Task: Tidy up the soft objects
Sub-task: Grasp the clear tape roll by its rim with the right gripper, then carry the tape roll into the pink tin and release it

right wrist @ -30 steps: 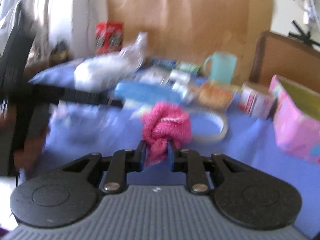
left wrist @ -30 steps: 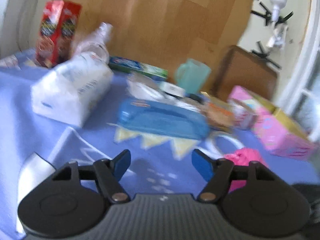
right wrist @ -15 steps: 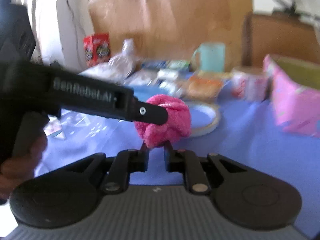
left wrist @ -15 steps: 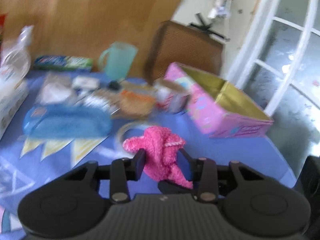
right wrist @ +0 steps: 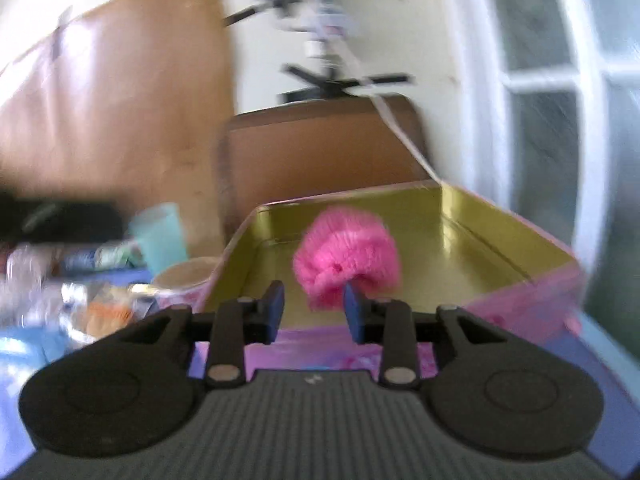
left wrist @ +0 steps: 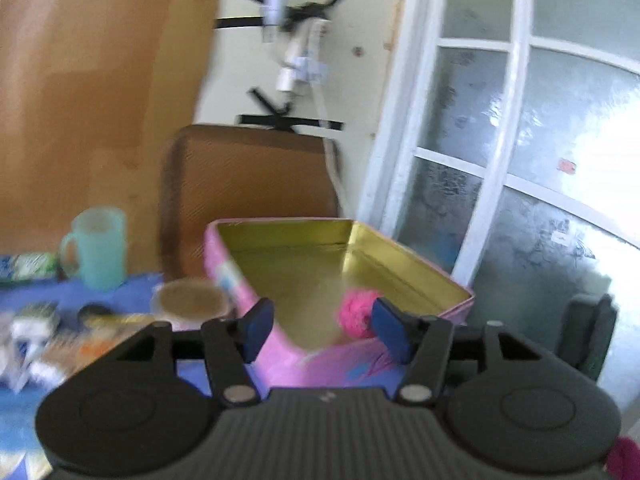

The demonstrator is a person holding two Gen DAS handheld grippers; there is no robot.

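Note:
A fluffy pink soft ball [left wrist: 354, 315] [right wrist: 346, 262] is inside the open pink tin box [left wrist: 316, 356] [right wrist: 520, 308] with a gold lining, near its front wall; the views are too blurred to tell if it rests on the floor. My left gripper [left wrist: 322, 330] is open, its fingers spread over the box's near corner, the ball just inside its right pad. My right gripper [right wrist: 314, 308] is open at the box's near edge, the ball just beyond its right fingertip.
The box stands on a blue tablecloth [left wrist: 116, 292]. To its left are a teal mug [left wrist: 98, 252] [right wrist: 160, 236], a round paper cup [left wrist: 190, 302] [right wrist: 182, 276] and blurred food packets [left wrist: 36, 340]. A brown chair back [left wrist: 248, 176] stands behind, a white glazed door [left wrist: 500, 160] at the right.
Both grippers swung right to the pink box. The right gripper, shut on the pink ball earlier, has opened and let it go. The left gripper, around it half a second ago, is open wider.

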